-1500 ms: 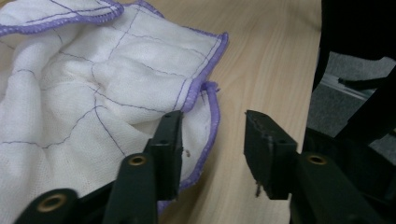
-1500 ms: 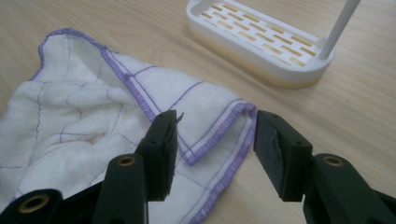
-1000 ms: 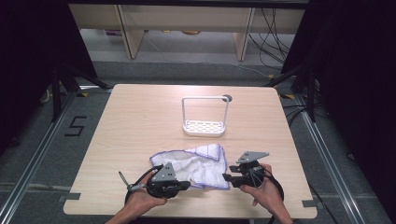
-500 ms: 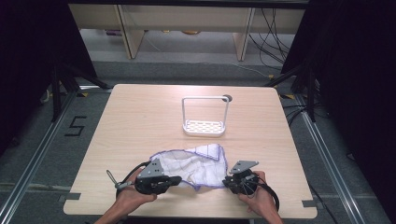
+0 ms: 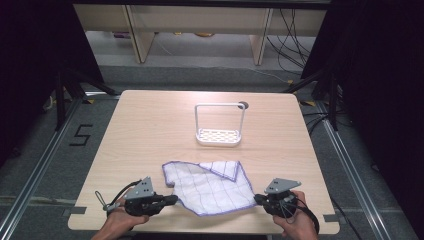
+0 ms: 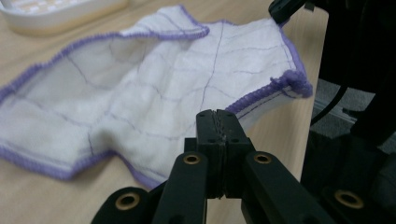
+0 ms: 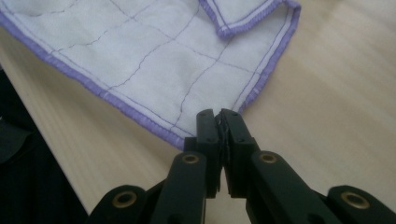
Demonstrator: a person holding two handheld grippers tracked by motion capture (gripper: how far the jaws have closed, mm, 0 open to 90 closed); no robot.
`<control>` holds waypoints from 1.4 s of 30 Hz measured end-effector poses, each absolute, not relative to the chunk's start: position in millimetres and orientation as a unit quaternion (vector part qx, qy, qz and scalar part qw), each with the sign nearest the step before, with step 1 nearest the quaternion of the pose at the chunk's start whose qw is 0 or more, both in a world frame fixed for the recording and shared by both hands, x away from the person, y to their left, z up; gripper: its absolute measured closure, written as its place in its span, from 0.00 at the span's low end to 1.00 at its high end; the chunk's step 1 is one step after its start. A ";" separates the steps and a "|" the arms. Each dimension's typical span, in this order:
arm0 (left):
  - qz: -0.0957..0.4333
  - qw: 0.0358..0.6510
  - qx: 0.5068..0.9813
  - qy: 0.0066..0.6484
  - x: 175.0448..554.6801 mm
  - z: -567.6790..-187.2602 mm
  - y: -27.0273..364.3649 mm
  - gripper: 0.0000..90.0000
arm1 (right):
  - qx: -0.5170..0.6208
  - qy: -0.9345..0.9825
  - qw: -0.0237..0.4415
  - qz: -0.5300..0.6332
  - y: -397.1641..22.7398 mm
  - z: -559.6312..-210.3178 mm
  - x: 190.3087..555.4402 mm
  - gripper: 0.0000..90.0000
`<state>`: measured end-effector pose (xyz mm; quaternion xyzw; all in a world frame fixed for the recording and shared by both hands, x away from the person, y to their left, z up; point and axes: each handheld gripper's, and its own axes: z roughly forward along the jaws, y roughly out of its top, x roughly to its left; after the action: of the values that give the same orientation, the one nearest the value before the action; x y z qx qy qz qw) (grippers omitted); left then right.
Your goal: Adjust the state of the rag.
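both claws [image 5: 172, 200] [image 5: 258, 199] pinch the white cloth [image 5: 210, 185]; floor mark [image 5: 81, 135] reads "5".

White cloth, purple trim

The white square cloth [image 5: 210, 186] carries thin purple grid lines and purple stitched edging; the wooden surface [image 5: 150, 130] is pale tan.

Wooden table [image 5: 150, 130], cloth [image 5: 210, 185] (purple-edged), white rack [image 5: 219, 136]
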<state>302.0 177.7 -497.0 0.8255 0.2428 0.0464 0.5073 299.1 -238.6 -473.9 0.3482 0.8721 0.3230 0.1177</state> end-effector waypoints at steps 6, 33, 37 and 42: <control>0.067 0.457 0.856 0.233 297.3 -511.6 179.2 0.98 | 0.336 0.885 0.098 0.307 -229.3 -492.1 283.7 0.96; 0.107 0.466 0.774 0.416 383.4 -503.7 206.2 0.61 | 0.300 0.881 0.133 0.341 -165.0 -477.8 365.0 0.65; 0.112 0.456 0.776 0.422 393.2 -505.5 201.6 0.59 | 0.291 0.887 0.132 0.333 -157.9 -487.1 373.3 0.64; 0.124 0.429 0.794 0.414 400.2 -510.7 194.2 0.58 | 0.294 0.894 0.132 0.311 -152.7 -497.5 377.0 0.74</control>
<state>400.2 194.2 -510.7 0.7935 0.4137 0.1236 0.4289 377.0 -152.7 -497.5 0.2941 0.8942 0.3107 0.1316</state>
